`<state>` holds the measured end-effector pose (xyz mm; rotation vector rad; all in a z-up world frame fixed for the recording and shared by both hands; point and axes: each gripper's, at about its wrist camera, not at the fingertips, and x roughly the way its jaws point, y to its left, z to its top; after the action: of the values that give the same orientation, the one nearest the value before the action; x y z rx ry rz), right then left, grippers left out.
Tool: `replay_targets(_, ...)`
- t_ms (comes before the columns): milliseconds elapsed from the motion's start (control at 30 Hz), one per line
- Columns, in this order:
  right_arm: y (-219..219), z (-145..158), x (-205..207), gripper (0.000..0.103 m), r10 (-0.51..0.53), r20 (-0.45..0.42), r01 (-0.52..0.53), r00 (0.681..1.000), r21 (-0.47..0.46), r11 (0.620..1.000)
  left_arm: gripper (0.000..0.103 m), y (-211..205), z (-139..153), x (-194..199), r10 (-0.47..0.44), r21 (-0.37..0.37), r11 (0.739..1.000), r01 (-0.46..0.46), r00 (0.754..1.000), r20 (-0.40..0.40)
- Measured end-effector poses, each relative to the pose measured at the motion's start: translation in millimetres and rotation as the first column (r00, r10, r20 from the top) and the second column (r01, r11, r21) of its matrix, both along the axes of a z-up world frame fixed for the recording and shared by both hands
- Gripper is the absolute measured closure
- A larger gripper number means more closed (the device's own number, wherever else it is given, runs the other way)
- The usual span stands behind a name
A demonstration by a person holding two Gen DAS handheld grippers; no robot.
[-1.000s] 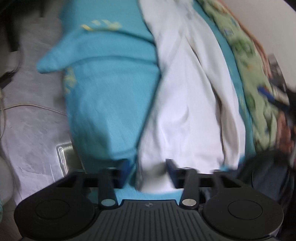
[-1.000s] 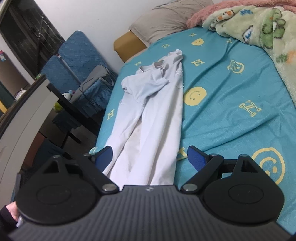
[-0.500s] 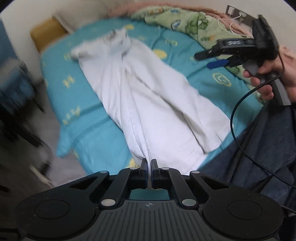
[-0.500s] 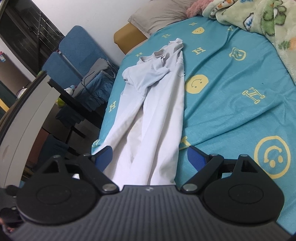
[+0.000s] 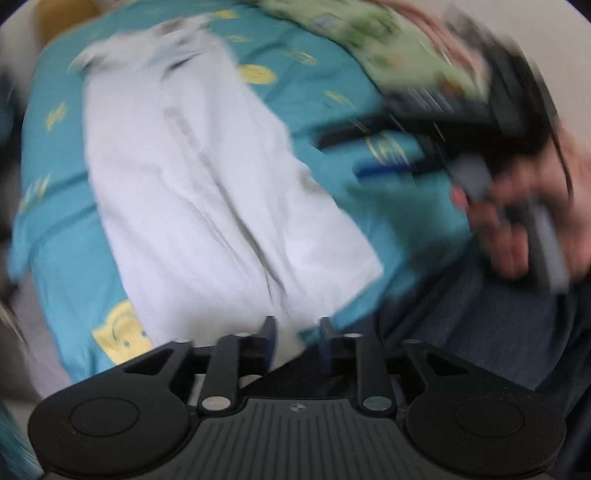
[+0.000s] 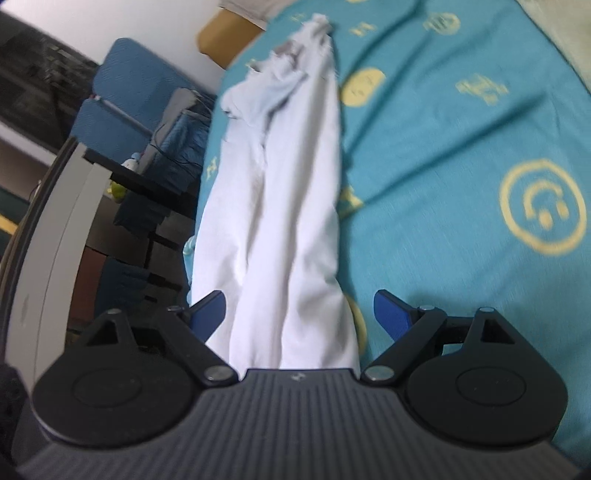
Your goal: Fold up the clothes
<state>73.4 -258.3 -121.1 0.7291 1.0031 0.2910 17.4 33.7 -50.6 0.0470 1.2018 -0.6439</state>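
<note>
White trousers (image 5: 207,192) lie lengthwise on a teal bed sheet (image 5: 332,92) with yellow prints; they also show in the right wrist view (image 6: 288,221). My left gripper (image 5: 294,332) is open, its fingers apart at the near hem of the trousers, with cloth between them. My right gripper (image 6: 299,310) is open wide, its blue pads either side of the near trouser end. The right gripper also shows, blurred and hand-held, in the left wrist view (image 5: 388,155).
A green patterned blanket (image 5: 369,33) lies on the far side of the bed. A blue chair (image 6: 125,107) and a dark desk (image 6: 140,184) stand left of the bed. The person's jeans (image 5: 480,332) are at the near right.
My left gripper, shut on the trouser hem half a second ago, has opened and swung over the near end. The right gripper has moved closer over the trousers, still open.
</note>
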Motion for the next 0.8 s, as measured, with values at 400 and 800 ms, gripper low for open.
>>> replay_targets(400, 15.3, -29.1, 10.4, 0.024, 0.057, -0.173, -0.060, 0.983, -0.017, 0.998, 0.031, 84.6, -54.5, 53.7, 0.542, -0.053, 0.827, -0.560, 0.819, -0.190)
replay_targets(800, 31.3, -23.2, -4.1, 0.033, 0.176, -0.191, -0.174, 0.966, 0.029, 0.984, 0.021, 72.3, -73.6, 45.9, 0.557, 0.052, 0.826, -0.561, 0.799, -0.227)
